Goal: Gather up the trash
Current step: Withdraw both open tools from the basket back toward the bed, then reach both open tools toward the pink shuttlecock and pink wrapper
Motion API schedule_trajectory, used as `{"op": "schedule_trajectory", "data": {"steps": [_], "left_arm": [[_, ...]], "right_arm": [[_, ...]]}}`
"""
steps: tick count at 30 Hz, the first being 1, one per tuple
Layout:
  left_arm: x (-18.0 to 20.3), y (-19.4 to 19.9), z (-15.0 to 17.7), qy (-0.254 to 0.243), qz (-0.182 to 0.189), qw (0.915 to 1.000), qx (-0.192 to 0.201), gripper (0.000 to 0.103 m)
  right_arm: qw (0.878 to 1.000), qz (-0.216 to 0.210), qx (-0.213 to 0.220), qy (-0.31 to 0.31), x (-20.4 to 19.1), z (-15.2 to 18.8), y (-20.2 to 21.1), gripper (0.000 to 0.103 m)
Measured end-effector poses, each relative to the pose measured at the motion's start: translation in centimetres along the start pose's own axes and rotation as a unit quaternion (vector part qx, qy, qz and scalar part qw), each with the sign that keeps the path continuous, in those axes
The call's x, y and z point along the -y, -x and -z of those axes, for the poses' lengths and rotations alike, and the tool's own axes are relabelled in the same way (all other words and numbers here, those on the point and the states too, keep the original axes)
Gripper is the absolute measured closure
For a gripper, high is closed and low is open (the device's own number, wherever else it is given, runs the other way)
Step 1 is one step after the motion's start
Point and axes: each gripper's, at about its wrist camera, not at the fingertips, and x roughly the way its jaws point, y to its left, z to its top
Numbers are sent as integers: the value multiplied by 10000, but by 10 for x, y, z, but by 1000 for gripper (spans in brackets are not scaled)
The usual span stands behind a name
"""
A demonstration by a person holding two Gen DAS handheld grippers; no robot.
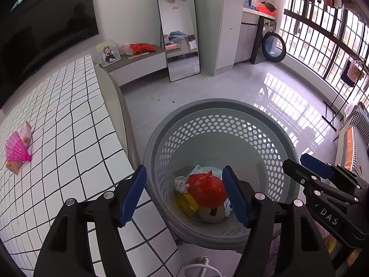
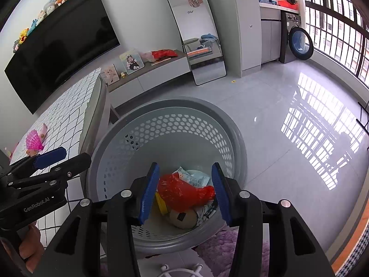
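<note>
Two hand-held grippers, left [image 1: 184, 194] and right [image 2: 185, 191], hung wide and empty over my basket [image 1: 230, 108]; risk: pink fan [image 1: 17, 150] left uncollected on tabletop [image 1: 69, 138].

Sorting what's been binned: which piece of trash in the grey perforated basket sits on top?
The crumpled red plastic bag; the yellow packet and round beige object lie partly under it.

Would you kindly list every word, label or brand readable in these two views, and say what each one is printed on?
"DAS": white letters on the black body of the right gripper, seen from the left wrist.
"GenRobot.AI": white letters on the black body of the left gripper, seen from the right wrist.
Print on the pale blue wrapper inside the grey perforated plastic basket: too small to read.
</note>
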Motion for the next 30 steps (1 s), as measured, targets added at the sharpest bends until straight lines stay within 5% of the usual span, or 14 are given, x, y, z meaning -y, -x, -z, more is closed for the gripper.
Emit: {"op": "schedule_trajectory", "data": {"steps": [16,30], "left_arm": [[-35,27,10,276,-187,9991,248,27],[-127,68,35,846,-739,9923,514,22]], "right_arm": [[9998,-63,67,197,-32,3,14,46],[9951,-570,91,804,-126,0,8,41]]}}
